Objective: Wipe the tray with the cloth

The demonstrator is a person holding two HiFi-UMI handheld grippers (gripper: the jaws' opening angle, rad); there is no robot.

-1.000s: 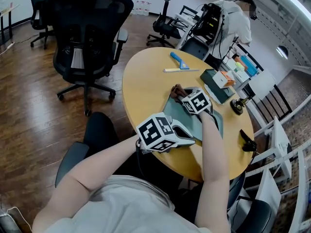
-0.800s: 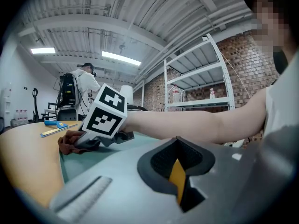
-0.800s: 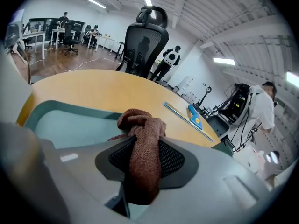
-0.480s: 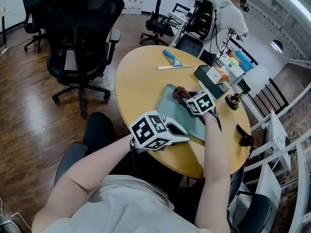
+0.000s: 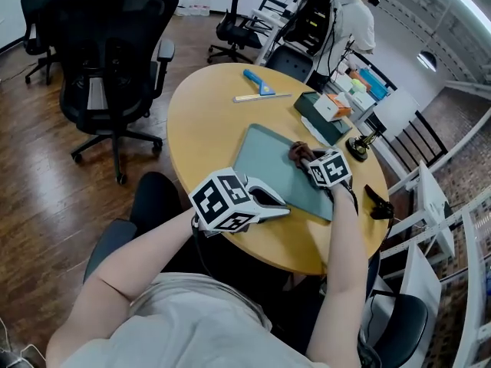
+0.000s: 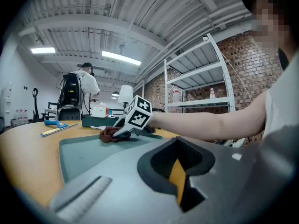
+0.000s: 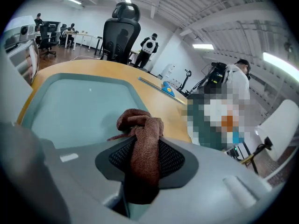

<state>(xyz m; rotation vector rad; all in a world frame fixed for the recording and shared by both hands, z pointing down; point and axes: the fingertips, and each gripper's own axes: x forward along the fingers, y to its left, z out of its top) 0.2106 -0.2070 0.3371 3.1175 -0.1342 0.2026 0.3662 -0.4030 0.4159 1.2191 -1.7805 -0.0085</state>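
A teal tray (image 5: 265, 163) lies on the round wooden table (image 5: 207, 121). My right gripper (image 5: 311, 162) is shut on a brown cloth (image 5: 301, 153) and presses it onto the tray near its far right side. In the right gripper view the cloth (image 7: 140, 127) is bunched between the pads of the right gripper (image 7: 142, 164), with the tray (image 7: 79, 106) beyond. My left gripper (image 5: 281, 206) rests at the tray's near edge with its jaws together. Whether it grips the rim is hidden. The left gripper view shows the left gripper (image 6: 180, 171), the cloth (image 6: 108, 134) and the right gripper (image 6: 122, 133).
A blue scraper (image 5: 257, 83) and a ruler (image 5: 262, 96) lie at the table's far side. A dark green box (image 5: 318, 121) with small cartons sits at the right, with black clips (image 5: 380, 205) nearer. A black office chair (image 5: 107, 52) stands left; a person (image 5: 349, 14) stands behind.
My right gripper has dragged the cloth across the tray from its far left corner toward its right side. The left gripper has stayed at the near edge.
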